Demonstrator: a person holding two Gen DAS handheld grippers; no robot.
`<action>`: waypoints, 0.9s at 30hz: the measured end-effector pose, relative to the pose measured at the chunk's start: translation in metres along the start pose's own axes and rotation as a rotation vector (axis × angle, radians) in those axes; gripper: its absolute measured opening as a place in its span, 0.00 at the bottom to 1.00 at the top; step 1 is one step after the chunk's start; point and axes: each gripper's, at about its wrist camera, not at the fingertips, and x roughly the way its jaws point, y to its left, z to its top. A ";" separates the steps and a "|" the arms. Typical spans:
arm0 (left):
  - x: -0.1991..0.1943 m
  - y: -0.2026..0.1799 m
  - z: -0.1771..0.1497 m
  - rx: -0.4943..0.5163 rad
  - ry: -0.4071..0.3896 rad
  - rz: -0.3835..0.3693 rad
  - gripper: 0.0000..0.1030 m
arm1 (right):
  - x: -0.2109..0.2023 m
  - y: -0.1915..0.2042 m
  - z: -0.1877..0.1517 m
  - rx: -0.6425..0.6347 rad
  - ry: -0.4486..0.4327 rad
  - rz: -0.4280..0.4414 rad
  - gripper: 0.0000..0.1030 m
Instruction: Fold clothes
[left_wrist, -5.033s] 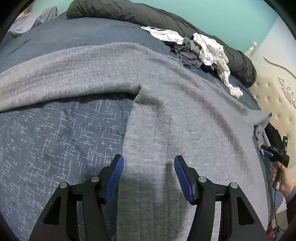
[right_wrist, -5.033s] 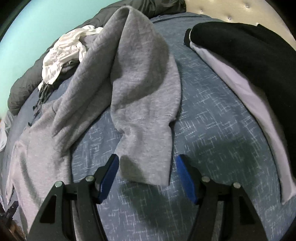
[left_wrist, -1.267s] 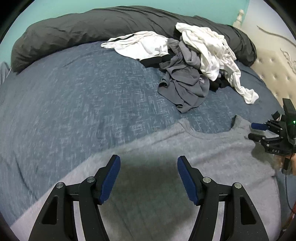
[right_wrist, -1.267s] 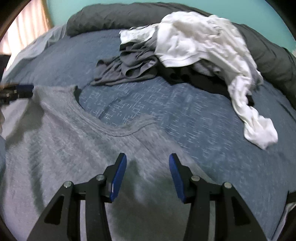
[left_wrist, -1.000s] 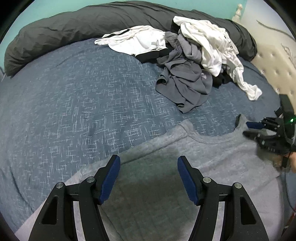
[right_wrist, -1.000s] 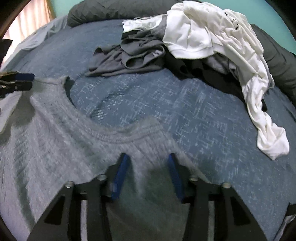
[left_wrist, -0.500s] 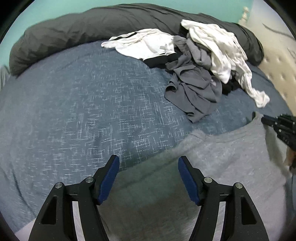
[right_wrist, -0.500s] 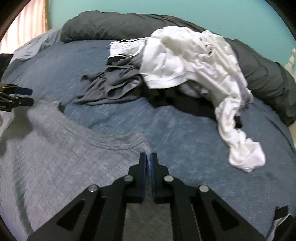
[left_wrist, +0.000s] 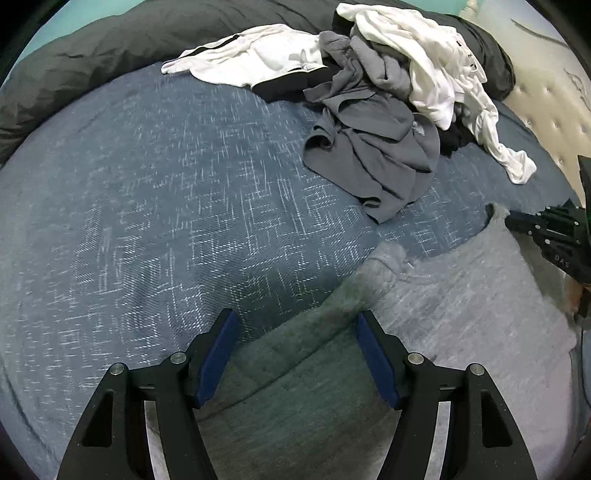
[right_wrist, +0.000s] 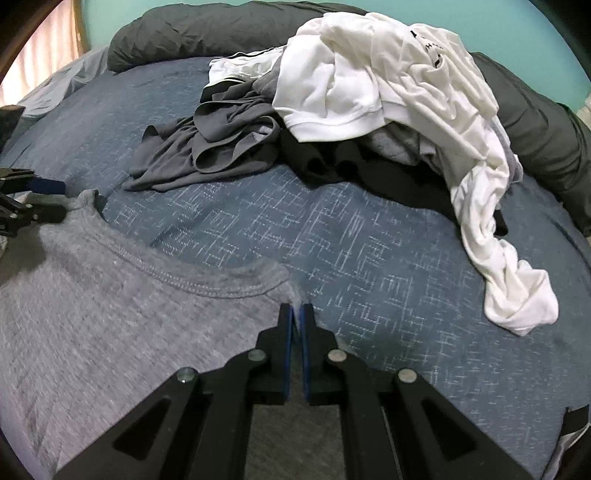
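A grey sweater (left_wrist: 461, 295) lies flat on the blue bedspread (left_wrist: 166, 203), neckline facing the clothes pile. My left gripper (left_wrist: 295, 350) is open and hovers low over the sweater's left shoulder edge, which runs between its blue pads. My right gripper (right_wrist: 296, 314) is shut on the sweater (right_wrist: 110, 295) at its right shoulder, just beside the collar (right_wrist: 207, 284). That right gripper (left_wrist: 532, 225) also shows at the right edge of the left wrist view. The left gripper (right_wrist: 40, 199) shows at the far left of the right wrist view, by the collar's other end.
A heap of clothes lies beyond the neckline: a white shirt (right_wrist: 369, 85), a dark grey garment (left_wrist: 376, 147), something black (right_wrist: 332, 158). A rolled dark duvet (left_wrist: 92, 62) lines the far side. A beige tufted headboard (left_wrist: 546, 107) stands at the right.
The right gripper has gone from open over the shoulder to shut on the sweater beside the collar. The left gripper has slid out toward the sweater's shoulder edge and stays open.
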 end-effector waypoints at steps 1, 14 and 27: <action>0.000 0.000 -0.001 -0.006 -0.002 -0.002 0.68 | 0.001 0.000 -0.001 -0.003 -0.002 0.008 0.04; -0.007 -0.026 -0.004 0.110 -0.013 0.044 0.07 | -0.002 0.004 -0.007 -0.041 -0.018 0.009 0.56; -0.025 -0.034 0.033 0.164 -0.083 0.174 0.03 | -0.032 0.004 0.013 -0.039 -0.167 -0.111 0.04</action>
